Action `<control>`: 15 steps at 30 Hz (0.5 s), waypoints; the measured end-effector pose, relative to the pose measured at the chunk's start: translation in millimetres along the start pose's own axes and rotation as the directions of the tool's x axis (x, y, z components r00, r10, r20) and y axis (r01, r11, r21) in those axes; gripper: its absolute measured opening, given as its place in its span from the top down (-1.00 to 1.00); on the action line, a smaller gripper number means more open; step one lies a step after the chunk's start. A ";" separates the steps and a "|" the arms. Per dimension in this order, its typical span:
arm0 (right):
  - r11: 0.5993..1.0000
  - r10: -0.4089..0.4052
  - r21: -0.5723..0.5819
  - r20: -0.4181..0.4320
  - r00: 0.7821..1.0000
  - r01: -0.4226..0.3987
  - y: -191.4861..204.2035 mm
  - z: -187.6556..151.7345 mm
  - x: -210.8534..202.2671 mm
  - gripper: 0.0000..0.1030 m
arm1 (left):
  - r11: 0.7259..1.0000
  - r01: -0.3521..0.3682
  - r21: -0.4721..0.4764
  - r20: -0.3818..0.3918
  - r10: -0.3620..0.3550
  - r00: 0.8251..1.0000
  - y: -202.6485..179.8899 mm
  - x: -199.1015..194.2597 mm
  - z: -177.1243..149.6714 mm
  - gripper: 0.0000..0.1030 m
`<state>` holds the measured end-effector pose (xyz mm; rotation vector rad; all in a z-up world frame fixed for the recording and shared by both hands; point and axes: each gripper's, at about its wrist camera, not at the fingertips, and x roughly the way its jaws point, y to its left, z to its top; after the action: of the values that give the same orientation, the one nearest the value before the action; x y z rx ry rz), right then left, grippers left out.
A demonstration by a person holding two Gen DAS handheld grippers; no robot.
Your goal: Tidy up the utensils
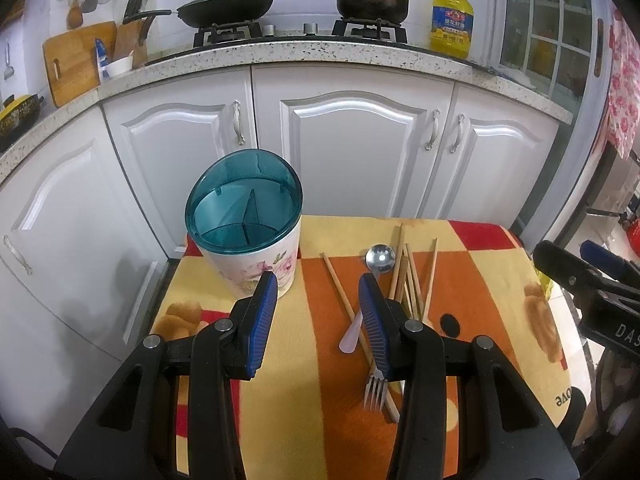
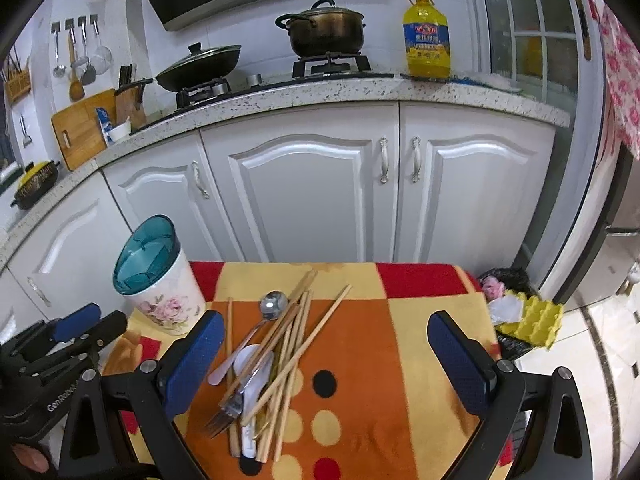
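A white flowered utensil holder (image 1: 256, 276) with a teal divided insert stands upright at the table's back left. To its right lies a loose pile: several wooden chopsticks (image 2: 296, 332), a metal spoon (image 2: 274, 304), a white ceramic spoon (image 2: 250, 364) and a fork (image 2: 224, 416). My left gripper (image 1: 317, 284) hovers open above the cloth between holder and pile, with nothing in it. Its right finger hangs over the fork (image 1: 374, 392) and the spoon (image 1: 380, 258). My right gripper (image 2: 325, 324) stands wide open over the table, the pile just inside its left finger (image 2: 196, 356).
An orange, yellow and red blanket (image 2: 360, 360) covers the small table. White cabinet doors (image 2: 300, 200) rise just behind it, under a counter with pots and an oil bottle (image 2: 426, 40). A black bin bag with a yellow egg carton (image 2: 536, 320) sits off the table's right edge.
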<state>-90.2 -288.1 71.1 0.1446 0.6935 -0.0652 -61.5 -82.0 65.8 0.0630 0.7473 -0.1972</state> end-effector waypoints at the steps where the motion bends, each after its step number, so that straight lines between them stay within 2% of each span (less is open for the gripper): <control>1: 1.000 -0.002 0.000 -0.003 1.000 0.002 0.1 -0.4 0.6 -0.96 | 1.000 -0.002 0.001 0.001 0.002 1.000 0.0 0.1 -0.5 0.19; 15: 1.000 0.002 -0.030 -0.019 1.000 -0.003 6.0 -2.5 4.2 -0.96 | 1.000 0.002 -0.016 -0.008 -0.002 1.000 4.5 2.9 -3.2 0.19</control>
<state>-88.0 -281.8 67.1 0.1172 0.7133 -0.0512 -60.6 -77.6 61.4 0.0479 0.7567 -0.1931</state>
